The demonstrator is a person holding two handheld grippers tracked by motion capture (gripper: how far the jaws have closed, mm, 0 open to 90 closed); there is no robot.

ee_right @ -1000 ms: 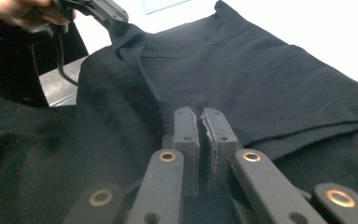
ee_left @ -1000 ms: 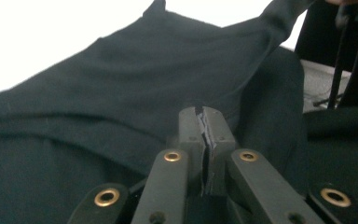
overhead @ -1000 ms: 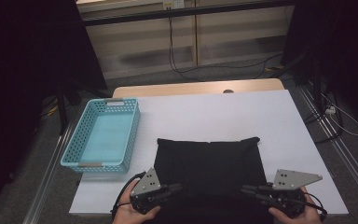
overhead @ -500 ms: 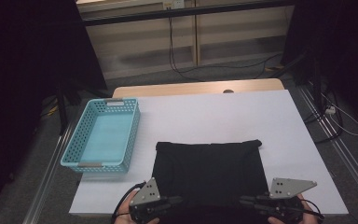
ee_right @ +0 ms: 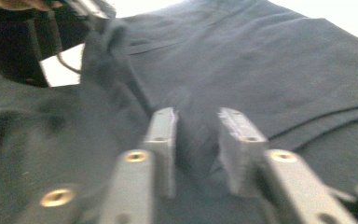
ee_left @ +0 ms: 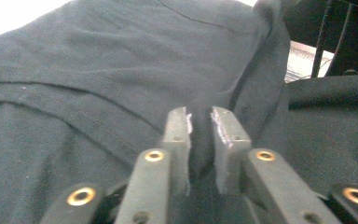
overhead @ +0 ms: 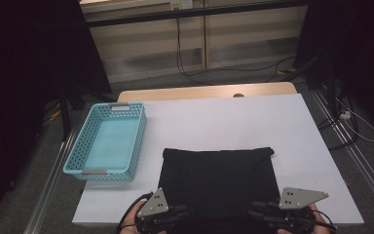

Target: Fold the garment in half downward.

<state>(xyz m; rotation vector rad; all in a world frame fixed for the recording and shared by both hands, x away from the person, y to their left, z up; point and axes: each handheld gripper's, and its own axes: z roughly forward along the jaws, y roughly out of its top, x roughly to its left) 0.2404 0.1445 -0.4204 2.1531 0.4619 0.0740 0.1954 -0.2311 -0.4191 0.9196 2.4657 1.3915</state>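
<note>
Both tools drew back toward the counter's (overhead: 292,122) near edge, jaws just opening. Left tool (ee_left: 199,122) and right tool (ee_right: 196,122) stood spread, cloth (overhead: 218,178) lying slack between them. Risk: freed hem slumping, spoiling the fold.

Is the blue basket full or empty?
Empty: the blue basket shows its bare bottom in the high view, and the black cloth lies beside it.

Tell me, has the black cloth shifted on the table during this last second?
Yes. The black cloth has slid toward the person: its far edge now lies nearer the table's front edge, level with the blue basket's near end.
</note>
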